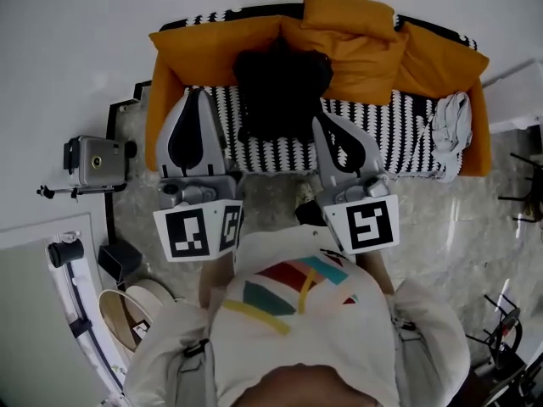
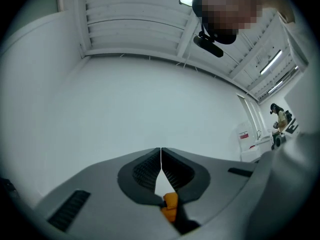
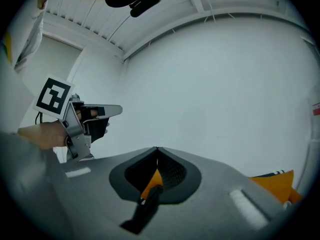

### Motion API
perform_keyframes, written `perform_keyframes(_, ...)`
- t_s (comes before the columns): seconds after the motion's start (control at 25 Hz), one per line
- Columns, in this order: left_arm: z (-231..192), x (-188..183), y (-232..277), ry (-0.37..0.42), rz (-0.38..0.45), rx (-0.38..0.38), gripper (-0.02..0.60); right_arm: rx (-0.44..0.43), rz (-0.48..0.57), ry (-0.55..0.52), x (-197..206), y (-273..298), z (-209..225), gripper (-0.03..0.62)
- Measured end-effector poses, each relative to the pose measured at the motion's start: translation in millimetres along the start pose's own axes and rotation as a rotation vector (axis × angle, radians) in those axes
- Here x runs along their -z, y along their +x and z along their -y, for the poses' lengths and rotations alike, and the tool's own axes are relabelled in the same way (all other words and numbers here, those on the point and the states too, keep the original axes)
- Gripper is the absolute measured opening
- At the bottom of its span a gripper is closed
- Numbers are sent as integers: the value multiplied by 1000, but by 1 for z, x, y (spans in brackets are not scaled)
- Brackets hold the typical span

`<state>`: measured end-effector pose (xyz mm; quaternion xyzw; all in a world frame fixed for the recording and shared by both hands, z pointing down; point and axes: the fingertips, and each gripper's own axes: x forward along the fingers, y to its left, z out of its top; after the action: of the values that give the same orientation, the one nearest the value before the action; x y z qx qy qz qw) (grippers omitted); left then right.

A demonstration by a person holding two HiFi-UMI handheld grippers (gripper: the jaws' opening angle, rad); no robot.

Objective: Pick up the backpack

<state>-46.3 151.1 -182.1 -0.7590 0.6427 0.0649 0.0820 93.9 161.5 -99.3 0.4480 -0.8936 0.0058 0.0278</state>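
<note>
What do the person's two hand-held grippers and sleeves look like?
Both the left hand-held gripper and the right hand-held gripper have grey, tapering jaws with black ribbed pads. Each carries a white cube with black square markers. The person wears pale sleeves and a top with coloured stripes.

orange sofa (image 1: 163,100), backpack (image 1: 280,87), cushion (image 1: 348,13), white cloth (image 1: 450,130) on it

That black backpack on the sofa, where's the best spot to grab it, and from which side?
The backpack leans against the orange back cushions, so its rear is blocked; front and top are free. I'd probably take its upper edge, coming from the front. No handle can be made out.
</note>
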Motion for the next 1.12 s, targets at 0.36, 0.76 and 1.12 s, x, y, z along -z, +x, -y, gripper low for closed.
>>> perform_keyframes(0.36, 4, 37, 49, -21, -86, 5, 15, -18, -31, 23, 5, 40, 43, 5)
perform_keyframes(0.76, -2, 31, 79, -22, -35, 61, 15, 63, -17, -19, -7, 49, 59, 5)
perform_keyframes(1.12, 6, 10, 95, 43, 35, 155, 15, 172, 65, -74, -35, 54, 64, 5)
